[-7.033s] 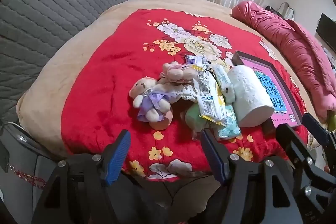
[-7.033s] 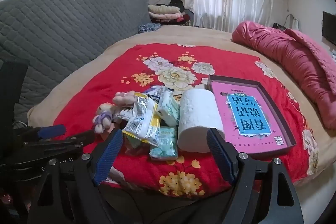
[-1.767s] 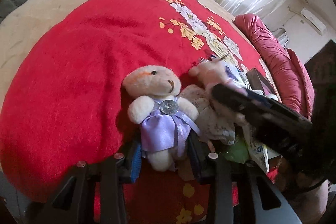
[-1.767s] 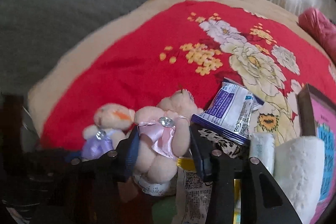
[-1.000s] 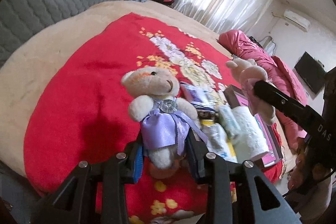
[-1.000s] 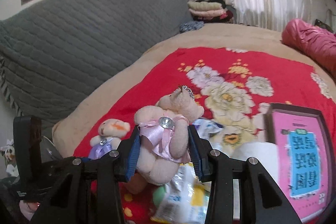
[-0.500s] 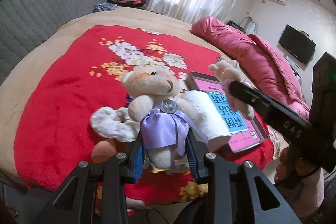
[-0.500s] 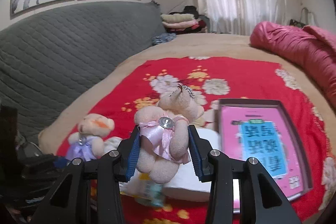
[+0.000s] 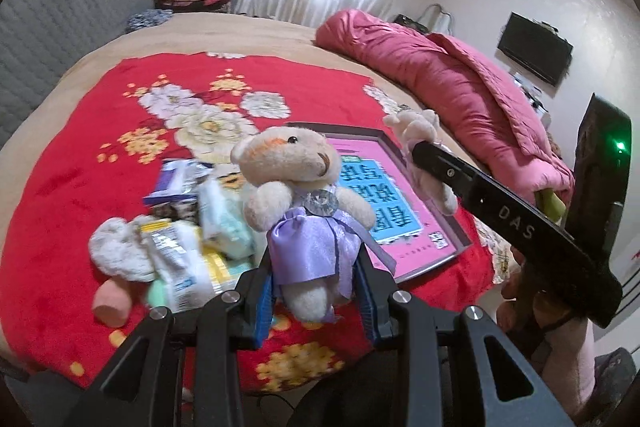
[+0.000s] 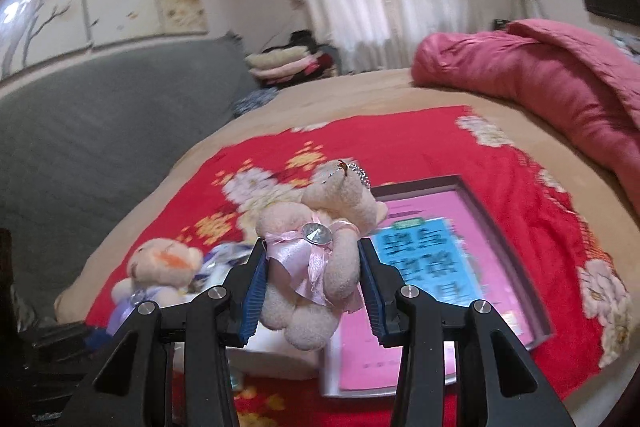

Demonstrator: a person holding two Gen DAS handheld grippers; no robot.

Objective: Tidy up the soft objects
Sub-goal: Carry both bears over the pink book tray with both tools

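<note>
My left gripper (image 9: 316, 291) is shut on a cream teddy bear in a purple dress (image 9: 304, 211), held in the air above the red floral blanket (image 9: 80, 155). My right gripper (image 10: 312, 291) is shut on a cream teddy bear in a pink dress (image 10: 316, 255), held above the pink framed board (image 10: 440, 267). In the left wrist view the pink-dress bear (image 9: 420, 143) shows at the right, over the pink board (image 9: 368, 195). In the right wrist view the purple-dress bear (image 10: 160, 267) shows at the lower left.
A pile of snack packets (image 9: 192, 227), a white fluffy sock (image 9: 116, 251) and a pink foam piece (image 9: 112, 303) lie on the blanket. A rolled pink quilt (image 9: 452, 87) lies along the right side. A grey headboard (image 10: 100, 131) stands at left.
Both grippers have carried their bears to the right, toward the pink board. The pink-dress bear now hangs over the board's upper right edge.
</note>
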